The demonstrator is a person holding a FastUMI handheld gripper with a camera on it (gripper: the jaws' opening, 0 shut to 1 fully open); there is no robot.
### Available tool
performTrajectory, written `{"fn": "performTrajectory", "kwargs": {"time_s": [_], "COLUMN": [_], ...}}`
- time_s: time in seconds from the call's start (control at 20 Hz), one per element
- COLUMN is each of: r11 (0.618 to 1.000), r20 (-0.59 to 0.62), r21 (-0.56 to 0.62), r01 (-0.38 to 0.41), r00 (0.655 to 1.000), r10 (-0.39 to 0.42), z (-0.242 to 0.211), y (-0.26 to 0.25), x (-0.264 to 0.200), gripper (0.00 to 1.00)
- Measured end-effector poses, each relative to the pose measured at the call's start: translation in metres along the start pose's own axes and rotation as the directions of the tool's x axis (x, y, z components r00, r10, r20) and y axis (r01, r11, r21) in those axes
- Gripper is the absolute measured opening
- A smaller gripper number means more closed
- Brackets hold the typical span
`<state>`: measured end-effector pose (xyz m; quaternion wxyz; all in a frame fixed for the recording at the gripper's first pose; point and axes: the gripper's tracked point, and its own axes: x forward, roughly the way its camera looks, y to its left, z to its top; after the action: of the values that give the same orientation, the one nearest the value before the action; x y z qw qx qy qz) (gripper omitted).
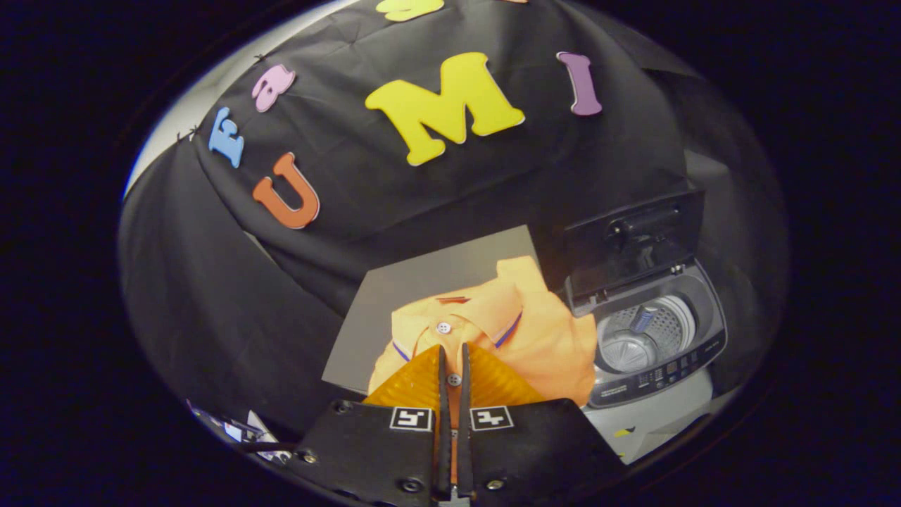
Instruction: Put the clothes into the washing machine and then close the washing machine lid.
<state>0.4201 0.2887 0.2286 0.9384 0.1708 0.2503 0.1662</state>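
Note:
An orange polo shirt point(545, 331) with a blue-edged collar and white buttons lies on a grey board point(436, 274). My gripper point(452, 350) is over the shirt's front, just below the collar. Its fingers stand nearly together, with the button placket pinched in the narrow gap between them. To the right of the shirt stands a small top-loading washing machine point(662, 384). Its dark lid point(633, 239) is raised upright at the back. The metal drum point(644, 334) lies uncovered, and one edge of the shirt reaches the machine's left rim.
Black cloth covers the booth wall behind the board and the machine. A pale surface point(654, 422) lies in front of the machine. Some small loose items point(243, 431) lie at the near left beside the gripper body.

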Motion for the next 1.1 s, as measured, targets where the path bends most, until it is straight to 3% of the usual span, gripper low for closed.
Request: {"fn": "performTrajectory", "kwargs": {"time_s": [0.15, 0.55, 0.75, 1.1], "r11": [0.999, 0.991, 0.986, 0.986], "r20": [0.066, 0.2, 0.214, 0.119], "r21": [-0.006, -0.054, -0.074, -0.052], "r01": [0.037, 0.122, 0.147, 0.161], "r00": [0.997, 0.974, 0.968, 0.981], "r10": [-0.036, -0.109, -0.129, -0.154], "z": [0.035, 0.103, 0.13, 0.121], "y": [-0.018, -0.135, -0.19, -0.261], "x": [-0.034, -0.07, -0.056, 0.01], "gripper": [0.07, 0.07, 0.07, 0.07]}}
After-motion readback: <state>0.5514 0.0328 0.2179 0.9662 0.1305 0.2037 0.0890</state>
